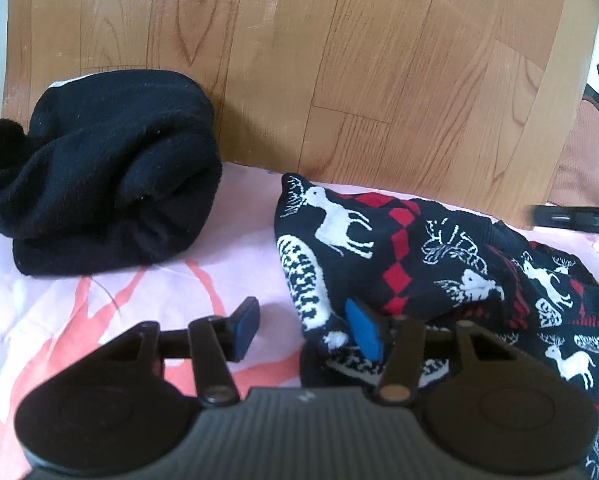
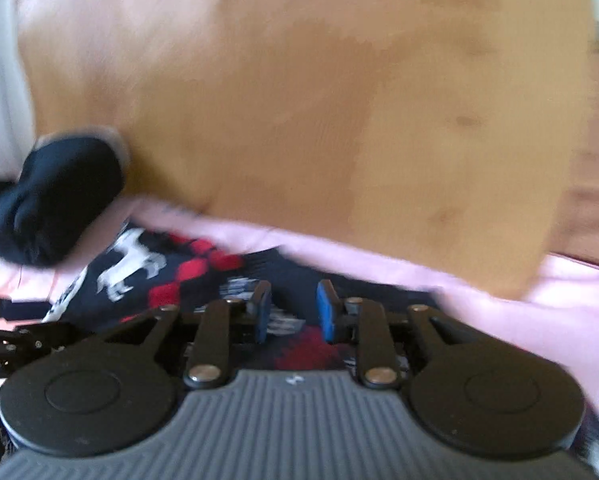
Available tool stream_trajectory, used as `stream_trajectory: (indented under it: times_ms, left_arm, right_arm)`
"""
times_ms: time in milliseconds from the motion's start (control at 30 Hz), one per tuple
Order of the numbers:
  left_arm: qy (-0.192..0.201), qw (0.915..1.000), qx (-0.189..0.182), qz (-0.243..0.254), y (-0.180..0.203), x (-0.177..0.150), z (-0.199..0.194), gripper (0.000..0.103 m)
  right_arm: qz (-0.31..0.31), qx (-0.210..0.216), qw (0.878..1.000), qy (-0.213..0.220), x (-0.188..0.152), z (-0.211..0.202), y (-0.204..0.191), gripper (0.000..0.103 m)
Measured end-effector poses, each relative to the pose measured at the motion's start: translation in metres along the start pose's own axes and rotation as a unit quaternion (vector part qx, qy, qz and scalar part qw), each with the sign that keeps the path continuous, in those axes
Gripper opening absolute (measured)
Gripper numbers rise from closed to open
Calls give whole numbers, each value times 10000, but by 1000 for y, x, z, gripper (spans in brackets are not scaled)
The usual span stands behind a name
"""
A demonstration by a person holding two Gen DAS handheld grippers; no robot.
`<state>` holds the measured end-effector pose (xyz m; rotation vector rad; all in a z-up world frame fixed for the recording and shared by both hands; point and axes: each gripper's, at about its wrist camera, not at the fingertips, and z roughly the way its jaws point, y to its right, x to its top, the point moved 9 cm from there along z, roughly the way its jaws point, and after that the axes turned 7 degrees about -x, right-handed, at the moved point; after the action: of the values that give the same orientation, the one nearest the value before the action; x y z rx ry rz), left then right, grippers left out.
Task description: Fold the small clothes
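Observation:
A dark knit garment (image 1: 419,264) with white deer and red diamonds lies crumpled on the pink sheet (image 1: 99,300). My left gripper (image 1: 305,330) is open at its near left edge. Its right pad (image 1: 363,332) rests against the knit, and its left pad (image 1: 247,326) stands apart over bare sheet. The right wrist view is blurred. There my right gripper (image 2: 294,314) hovers open just over the same garment (image 2: 171,272), and the cloth shows below the gap, not pinched. A black fleece bundle (image 1: 99,168) sits folded at the left.
A wooden board (image 1: 299,60) stands upright right behind the sheet and both garments. The black fleece bundle (image 2: 51,200) leans against it. Part of the right gripper (image 1: 579,216) pokes in at the right edge. Parts of the left gripper (image 2: 19,336) show at the left edge.

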<state>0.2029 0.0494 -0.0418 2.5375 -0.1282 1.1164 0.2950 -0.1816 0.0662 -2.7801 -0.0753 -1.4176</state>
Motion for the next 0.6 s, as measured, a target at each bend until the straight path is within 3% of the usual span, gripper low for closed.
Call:
stream_trajectory:
  times_ms: [133,267,433,533,567,600]
  left_arm:
    - [0,10000,3,10,0,0,1,50]
    - [2,10000,-3,6,-1,0,0,50]
    - [1,10000,-3,9,-1,0,0,50]
    - [1,10000,-1,20,-2,-1,0,50]
    - [1,10000,-4,22,-2,-1,0,50]
    - [2,10000,-5,21,-2,-1,0,50]
  right_arm:
    - [1115,-278,9933,-73,-22,-40,77,31]
    - [1519,-797,9850,-180,-52,-63,126,38]
    - [1589,-1003,9814,-386,-79,-58,139,40]
    - [1661,-899,9801,-602,-91,-43,134,39]
    - [1650,-845,9807,-616,-92,-41,131,20]
    - [1644,-826,9815,-535,-91,-44,130,9]
